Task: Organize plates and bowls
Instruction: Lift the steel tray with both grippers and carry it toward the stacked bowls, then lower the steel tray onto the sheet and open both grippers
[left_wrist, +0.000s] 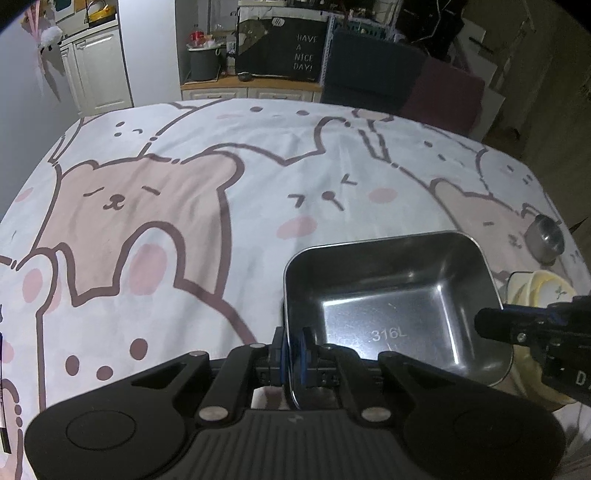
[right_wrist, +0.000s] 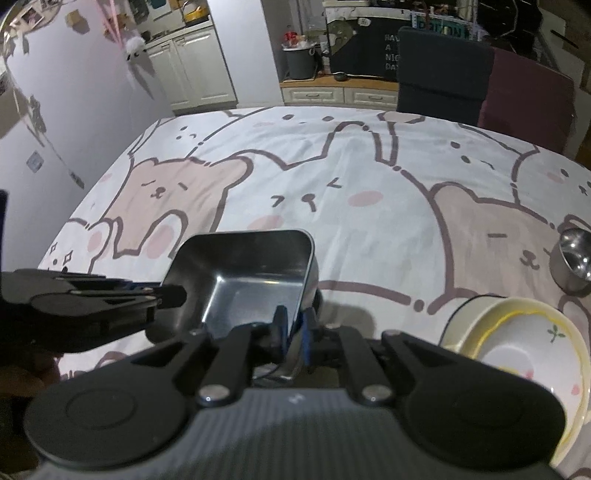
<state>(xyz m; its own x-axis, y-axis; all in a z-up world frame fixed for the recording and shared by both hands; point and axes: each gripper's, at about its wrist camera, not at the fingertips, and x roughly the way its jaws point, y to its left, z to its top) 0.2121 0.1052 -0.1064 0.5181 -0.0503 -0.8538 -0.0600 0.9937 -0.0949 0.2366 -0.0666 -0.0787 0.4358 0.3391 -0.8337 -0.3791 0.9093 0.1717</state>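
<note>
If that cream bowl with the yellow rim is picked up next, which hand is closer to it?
Probably the right. The cream bowl with the yellow rim sits just beside the right gripper. The left gripper holds the square steel container's far wall, with the container between it and the bowl.

We see a shiny square metal bowl (left_wrist: 399, 302) with "316L" on its bottom, open side up, a bit tilted over the desk. Near it on the right sits a cream bowl (right_wrist: 517, 354) with a yellow rim. Farther off stands a small round metal bowl (right_wrist: 574, 258).
</note>
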